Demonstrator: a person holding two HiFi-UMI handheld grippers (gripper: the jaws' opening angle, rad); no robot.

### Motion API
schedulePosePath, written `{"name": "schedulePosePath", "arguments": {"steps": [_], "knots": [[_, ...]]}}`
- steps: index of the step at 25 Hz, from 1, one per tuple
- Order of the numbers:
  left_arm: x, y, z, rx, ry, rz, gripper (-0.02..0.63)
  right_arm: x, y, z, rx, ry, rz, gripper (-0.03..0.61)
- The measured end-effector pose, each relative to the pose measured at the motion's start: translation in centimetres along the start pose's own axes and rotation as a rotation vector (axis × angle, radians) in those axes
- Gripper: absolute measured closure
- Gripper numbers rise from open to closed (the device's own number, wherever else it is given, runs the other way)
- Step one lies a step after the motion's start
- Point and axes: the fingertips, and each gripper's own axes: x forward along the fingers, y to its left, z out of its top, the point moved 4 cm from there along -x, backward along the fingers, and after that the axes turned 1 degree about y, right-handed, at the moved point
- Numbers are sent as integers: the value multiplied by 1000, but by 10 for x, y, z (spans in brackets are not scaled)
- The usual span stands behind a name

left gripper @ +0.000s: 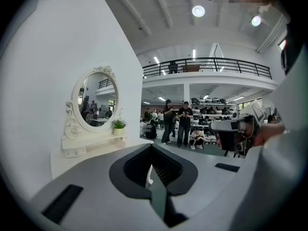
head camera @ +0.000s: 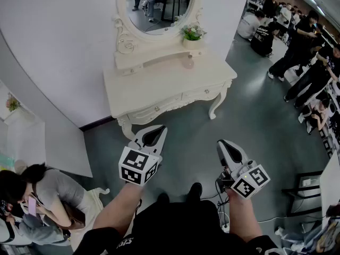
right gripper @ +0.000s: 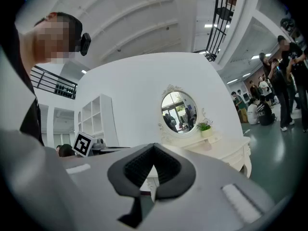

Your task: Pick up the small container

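Nearest to the camera in the head view are the person's two bare forearms, which come out from the dark clothes at the bottom and reach forward and down. Each ends in a gripper with a marker cube on top.

The left gripper (head camera: 155,132) points ahead to the front left leg of the dressing table (head camera: 159,92). It is in the air above the grey floor (head camera: 249,116), near the table but not touching it. In the left gripper view its jaws (left gripper: 151,149) are pressed together at the tips, and nothing is between the dark pads.

The right gripper (head camera: 224,145) is beside it at about the same height, well apart from it, and it turns a little to the left. In the right gripper view its jaws (right gripper: 154,147) are also closed together and hold nothing.

The small container (head camera: 187,64) seems to be the little pale pink thing on the table top. It stands under the narrow shelf, just below the small plant pot (head camera: 192,35) that is beside the oval mirror (head camera: 159,4). It is too small to see its shape well. Both grippers are well apart from it.

Several people (head camera: 297,41) stand and sit at the right, and another person (head camera: 48,193) sits at the lower left.
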Motion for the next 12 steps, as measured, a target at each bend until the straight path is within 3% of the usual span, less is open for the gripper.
{"name": "schedulePosePath", "arguments": {"steps": [12], "knots": [[-41, 19, -1, -11, -49, -16, 609, 10, 41, 0, -61, 14, -3, 571]]}}
